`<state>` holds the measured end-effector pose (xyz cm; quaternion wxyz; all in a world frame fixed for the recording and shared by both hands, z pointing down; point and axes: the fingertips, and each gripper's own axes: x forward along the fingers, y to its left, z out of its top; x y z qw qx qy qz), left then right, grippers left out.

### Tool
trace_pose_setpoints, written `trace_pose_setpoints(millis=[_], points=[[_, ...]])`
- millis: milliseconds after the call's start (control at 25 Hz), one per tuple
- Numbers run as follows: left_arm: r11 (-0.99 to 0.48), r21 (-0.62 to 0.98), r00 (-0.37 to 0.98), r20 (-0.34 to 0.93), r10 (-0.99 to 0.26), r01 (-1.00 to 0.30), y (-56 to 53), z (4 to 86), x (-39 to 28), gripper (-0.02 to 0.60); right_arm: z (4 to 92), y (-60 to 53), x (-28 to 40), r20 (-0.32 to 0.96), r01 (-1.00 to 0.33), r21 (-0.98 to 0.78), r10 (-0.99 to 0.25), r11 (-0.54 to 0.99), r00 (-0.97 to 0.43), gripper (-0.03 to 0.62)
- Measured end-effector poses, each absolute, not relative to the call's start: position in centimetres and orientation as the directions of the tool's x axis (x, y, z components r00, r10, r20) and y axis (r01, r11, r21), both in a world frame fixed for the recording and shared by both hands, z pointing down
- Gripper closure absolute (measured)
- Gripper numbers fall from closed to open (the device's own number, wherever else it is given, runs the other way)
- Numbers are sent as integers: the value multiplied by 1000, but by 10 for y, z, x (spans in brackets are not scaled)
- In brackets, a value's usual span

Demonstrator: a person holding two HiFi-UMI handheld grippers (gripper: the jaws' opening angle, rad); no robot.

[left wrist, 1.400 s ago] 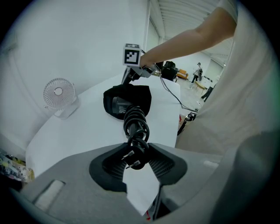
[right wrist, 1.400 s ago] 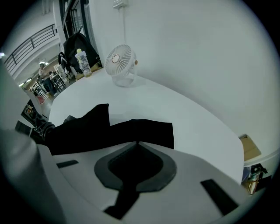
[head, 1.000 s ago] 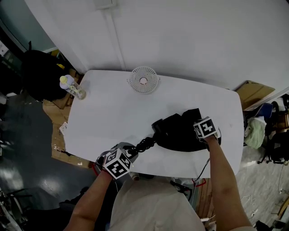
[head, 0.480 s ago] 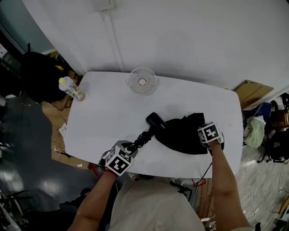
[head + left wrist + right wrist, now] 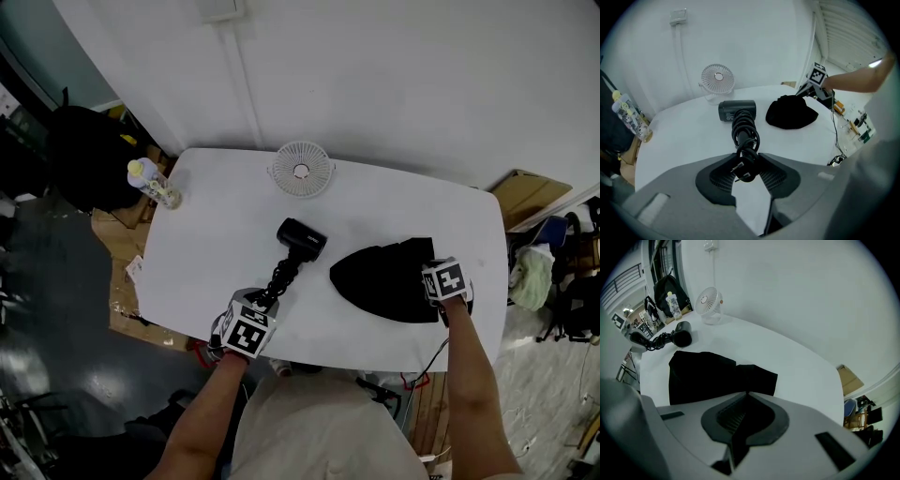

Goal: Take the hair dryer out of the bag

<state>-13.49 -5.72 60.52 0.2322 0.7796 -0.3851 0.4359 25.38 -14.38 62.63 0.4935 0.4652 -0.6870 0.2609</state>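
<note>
Left fingers (image 5: 715, 177) clamp coiled cord (image 5: 746, 139); bag (image 5: 384, 279) limp.

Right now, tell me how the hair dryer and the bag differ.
The hair dryer is a rigid barrel with a coiled cord; the bag is limp, flat cloth. The left gripper clamps the hair dryer's cord with jaws partly apart; the right gripper pinches the bag's edge, jaws almost together. Both are black and lie apart on the white table.

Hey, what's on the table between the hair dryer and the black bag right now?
Nothing. In the head view only a bare strip of white table separates the hair dryer from the black bag. The left gripper view shows the same gap.
</note>
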Motion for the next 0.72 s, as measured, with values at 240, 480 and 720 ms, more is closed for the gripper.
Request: trace_pose_setpoints(millis=[240,480,720], points=[[-568,32,310,862,-400,-822,-57,612,-137,434,625,-141,248,913,-902,81,-394,425,-104,569],[-553,34,304,862,-405,-832,-54,618,-133,434,622,-141,247,909,-906,70,-401,418,-114,569],[-547,35,300,864,-404,-837,-50,626,-132,434,621,-141,244,906,-904,72,-406,422,-117,569]])
